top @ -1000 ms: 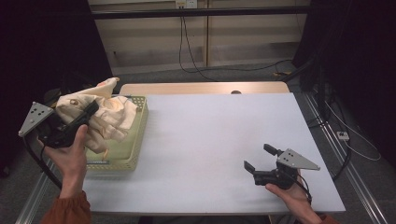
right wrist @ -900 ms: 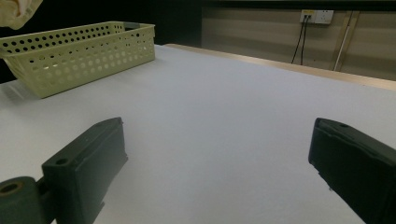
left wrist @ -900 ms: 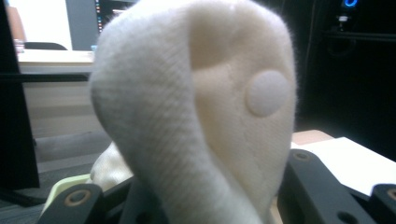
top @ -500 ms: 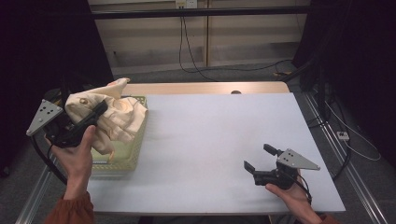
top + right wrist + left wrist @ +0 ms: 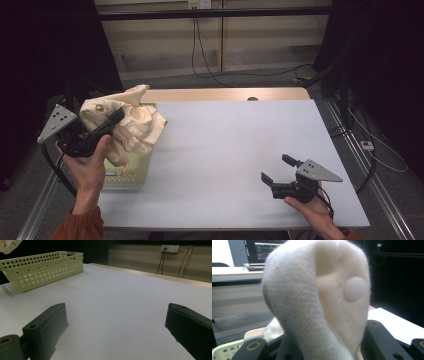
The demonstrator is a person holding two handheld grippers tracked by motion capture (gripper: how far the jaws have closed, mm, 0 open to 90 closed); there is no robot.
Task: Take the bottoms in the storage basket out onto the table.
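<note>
My left gripper is closed on a cream garment, and I hold it lifted above the basket at the left edge of the desk. The garment is a soft knit with a fine ribbed weave and a slightly fuzzy surface. It hangs in loose, rounded folds, and its lower part drapes down into the basket. In the left gripper view the cloth is folded over between my black jaws, and one round flat button, covered in the same cream colour, sits on it. I cannot read any label or writing on the garment.

The basket is pale yellow-green plastic, rectangular, with straight walls full of small round holes in regular rows. In the right gripper view it stands far off at the left on the desk, and a small corner of the cream garment shows above it.

The desk has a smooth, matt, light grey top with a wooden strip along the far edge.

My right gripper rests low over the desk near the front right corner, well apart from the basket. Its jaws stand wide, with only bare desk between them. The jaws are matt black blocks, and a grey three-cornered plate sits on top.
</note>
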